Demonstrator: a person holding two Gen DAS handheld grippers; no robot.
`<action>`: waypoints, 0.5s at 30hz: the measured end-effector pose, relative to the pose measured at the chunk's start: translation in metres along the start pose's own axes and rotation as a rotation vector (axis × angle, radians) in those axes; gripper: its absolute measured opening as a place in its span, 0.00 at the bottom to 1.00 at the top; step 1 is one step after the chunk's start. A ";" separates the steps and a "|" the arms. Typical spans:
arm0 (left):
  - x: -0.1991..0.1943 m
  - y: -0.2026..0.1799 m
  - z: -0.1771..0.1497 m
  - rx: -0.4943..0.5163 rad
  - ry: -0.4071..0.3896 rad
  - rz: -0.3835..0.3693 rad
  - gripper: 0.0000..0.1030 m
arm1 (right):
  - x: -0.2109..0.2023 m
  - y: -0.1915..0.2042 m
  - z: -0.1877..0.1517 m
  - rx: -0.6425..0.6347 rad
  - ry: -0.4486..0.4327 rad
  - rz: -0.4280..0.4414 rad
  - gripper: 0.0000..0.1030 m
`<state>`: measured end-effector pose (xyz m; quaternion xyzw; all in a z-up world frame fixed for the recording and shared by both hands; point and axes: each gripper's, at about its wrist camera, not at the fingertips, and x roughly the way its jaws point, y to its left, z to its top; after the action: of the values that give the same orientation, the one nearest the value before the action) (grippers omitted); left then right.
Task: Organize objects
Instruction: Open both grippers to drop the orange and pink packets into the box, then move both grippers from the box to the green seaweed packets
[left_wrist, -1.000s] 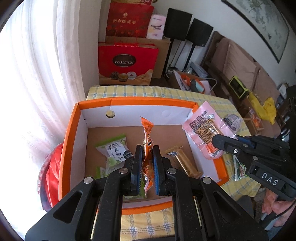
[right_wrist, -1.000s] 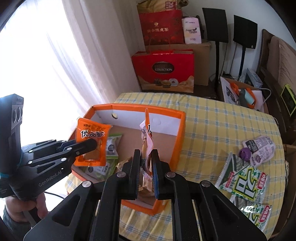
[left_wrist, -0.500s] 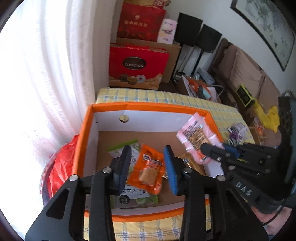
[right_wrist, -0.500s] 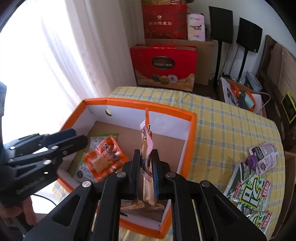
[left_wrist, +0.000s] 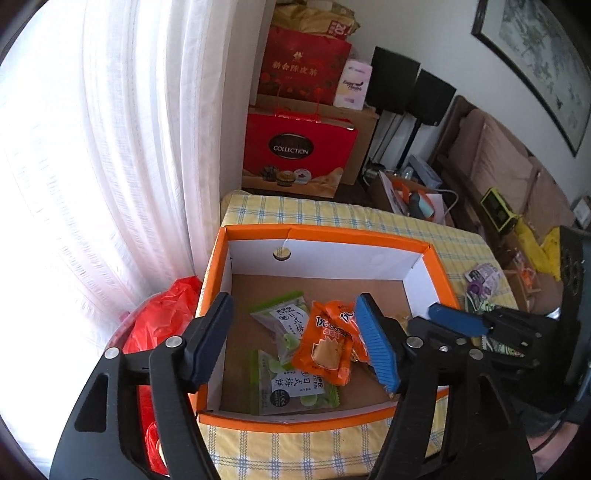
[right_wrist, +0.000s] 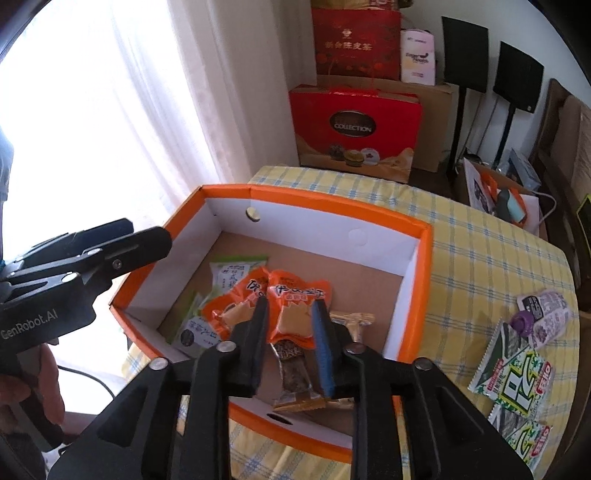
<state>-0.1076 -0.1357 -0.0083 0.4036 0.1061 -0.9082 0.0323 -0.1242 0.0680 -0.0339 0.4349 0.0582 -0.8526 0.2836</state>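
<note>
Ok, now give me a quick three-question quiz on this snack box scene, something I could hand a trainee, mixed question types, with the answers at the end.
1. True or false: the orange box stands on a yellow checked tablecloth.
2. How many orange snack packets lie inside the box? A) one B) two C) four
3. Name what still lies on the tablecloth outside the box, on its right in the right wrist view.

Key
1. True.
2. B.
3. A purple pouch and green-and-white packets.
</note>
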 end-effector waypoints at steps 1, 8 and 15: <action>0.000 -0.001 0.000 0.002 -0.002 0.000 0.67 | -0.003 -0.002 0.000 0.004 -0.005 -0.004 0.33; -0.004 -0.010 -0.001 -0.007 -0.008 -0.037 0.84 | -0.029 -0.023 0.000 0.038 -0.048 -0.035 0.53; -0.011 -0.030 -0.001 0.028 -0.024 -0.081 1.00 | -0.050 -0.043 -0.006 0.063 -0.072 -0.069 0.79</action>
<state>-0.1043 -0.1063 0.0042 0.3885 0.1093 -0.9149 -0.0086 -0.1199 0.1273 -0.0056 0.4105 0.0358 -0.8784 0.2422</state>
